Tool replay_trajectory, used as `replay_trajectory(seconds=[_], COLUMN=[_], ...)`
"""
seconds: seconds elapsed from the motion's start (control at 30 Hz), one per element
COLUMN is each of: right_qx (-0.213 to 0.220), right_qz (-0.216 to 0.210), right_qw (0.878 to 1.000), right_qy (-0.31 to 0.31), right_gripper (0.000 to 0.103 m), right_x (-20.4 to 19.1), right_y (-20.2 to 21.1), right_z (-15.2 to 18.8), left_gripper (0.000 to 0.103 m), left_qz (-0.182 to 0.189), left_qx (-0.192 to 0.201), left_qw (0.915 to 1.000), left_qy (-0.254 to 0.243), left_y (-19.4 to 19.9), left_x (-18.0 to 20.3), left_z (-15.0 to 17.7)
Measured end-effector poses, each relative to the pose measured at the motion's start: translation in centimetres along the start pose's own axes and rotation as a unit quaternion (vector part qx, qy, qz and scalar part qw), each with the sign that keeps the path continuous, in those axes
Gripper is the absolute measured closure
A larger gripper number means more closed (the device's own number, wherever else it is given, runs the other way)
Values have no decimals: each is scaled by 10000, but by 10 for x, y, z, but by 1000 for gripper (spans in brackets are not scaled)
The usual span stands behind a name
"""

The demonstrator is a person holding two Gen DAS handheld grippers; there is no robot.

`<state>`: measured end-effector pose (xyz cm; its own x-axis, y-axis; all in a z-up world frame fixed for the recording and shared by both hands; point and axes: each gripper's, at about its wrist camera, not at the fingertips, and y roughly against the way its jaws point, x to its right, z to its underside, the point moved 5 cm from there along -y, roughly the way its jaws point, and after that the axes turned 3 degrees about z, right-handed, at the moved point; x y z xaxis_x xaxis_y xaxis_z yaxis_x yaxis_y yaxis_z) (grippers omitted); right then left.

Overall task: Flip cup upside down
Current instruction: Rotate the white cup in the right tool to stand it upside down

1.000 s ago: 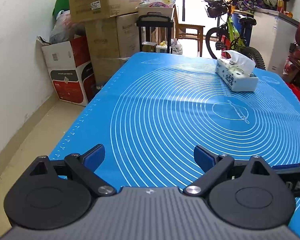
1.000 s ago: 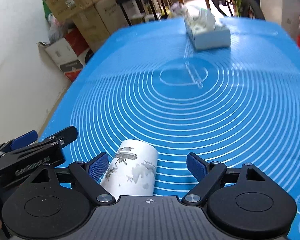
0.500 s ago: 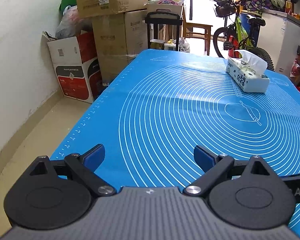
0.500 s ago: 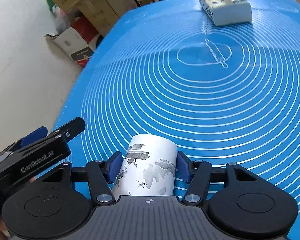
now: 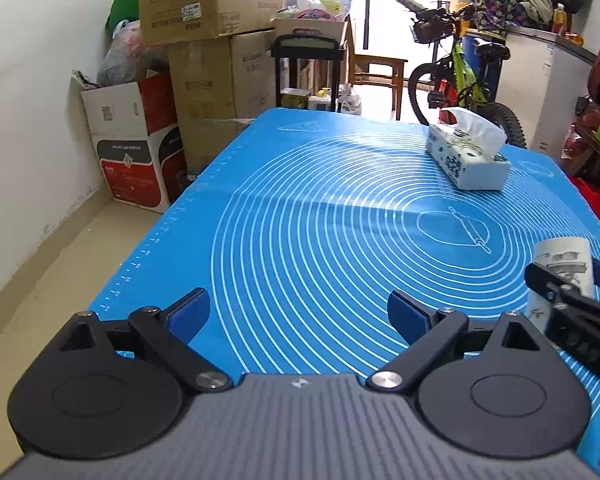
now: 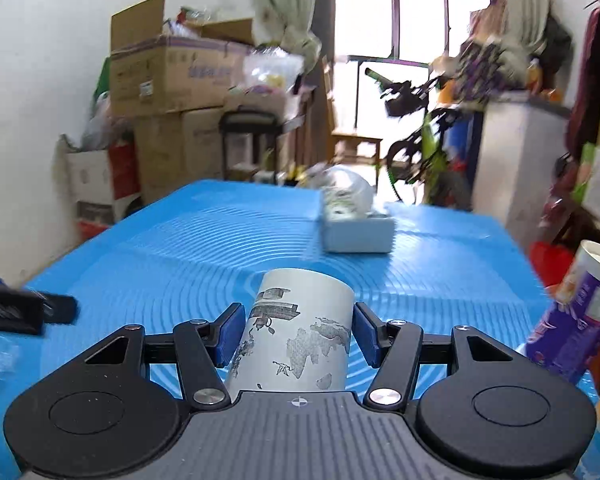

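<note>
One white cup [image 6: 300, 332] with grey ink-style prints, and the right gripper [image 6: 298, 330] has it pinched between both blue pads [image 6: 230, 334], held near the front of the blue mat [image 6: 204, 248]. The left gripper [image 5: 298, 312] sits wide open with nothing in it, just left of the cup. One tissue box [image 6: 356, 228] sits beyond the cup on the mat. To the cup's right is one purple paper cup [image 6: 576, 316], tilted. One bicycle [image 5: 460, 80] stands behind the tissue box.
</note>
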<state>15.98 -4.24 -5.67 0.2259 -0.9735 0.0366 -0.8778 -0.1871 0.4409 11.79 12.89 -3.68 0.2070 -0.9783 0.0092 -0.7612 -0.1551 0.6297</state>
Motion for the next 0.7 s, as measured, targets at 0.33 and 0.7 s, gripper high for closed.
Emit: replay_trajectory(seconds=[0.33,0.7], right_qx=[384,64], right_qz=[205,111], right_qw=[9981,9994], right_qy=[444,309], right_gripper=[41,43], right_x=[2,9], right_y=[25,52], right_z=[34,51], left_gripper=[8,8], left_qz=[161,446], left_qx=[-95,-191], left_qw=[9998,9986], left_qy=[-52,-192], left_y=[3,9], left_x=[10,31], left_z=[14,31])
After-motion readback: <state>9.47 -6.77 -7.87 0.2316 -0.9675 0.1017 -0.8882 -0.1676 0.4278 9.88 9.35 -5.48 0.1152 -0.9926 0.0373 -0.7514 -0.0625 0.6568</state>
